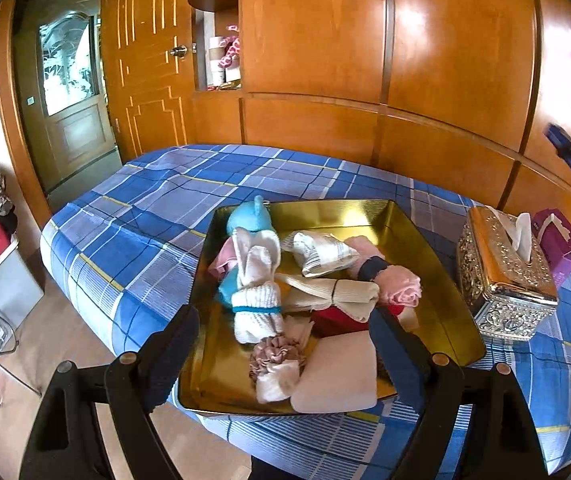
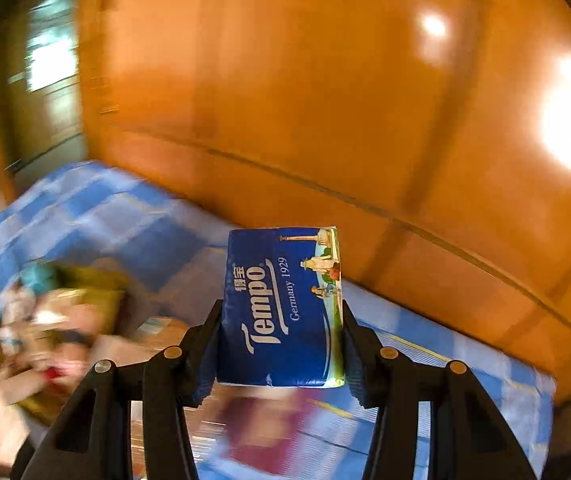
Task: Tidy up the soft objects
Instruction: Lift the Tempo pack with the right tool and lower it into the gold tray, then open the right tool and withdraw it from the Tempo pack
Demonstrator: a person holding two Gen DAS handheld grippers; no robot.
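Observation:
A gold metal tray [image 1: 437, 264] lies on the blue plaid bed. It holds several soft things: a blue and white sock bundle [image 1: 251, 276], a cream bundle [image 1: 337, 294], a pink roll [image 1: 399, 284], a scrunchie [image 1: 275, 354] and a beige pad [image 1: 339, 376]. My left gripper [image 1: 285, 360] is open and empty over the tray's near end. My right gripper [image 2: 281, 344] is shut on a blue Tempo tissue pack [image 2: 281, 308], held in the air above the bed. The pack also shows far right in the left wrist view [image 1: 561, 142]. The tray is a blur at left in the right wrist view [image 2: 85, 300].
An ornate silver tissue box [image 1: 501, 276] and a purple tissue box [image 1: 557, 244] stand on the bed [image 1: 145, 216] right of the tray. A wooden wardrobe wall [image 1: 325, 60] runs behind the bed. A door is at the far left, and clutter at the left floor.

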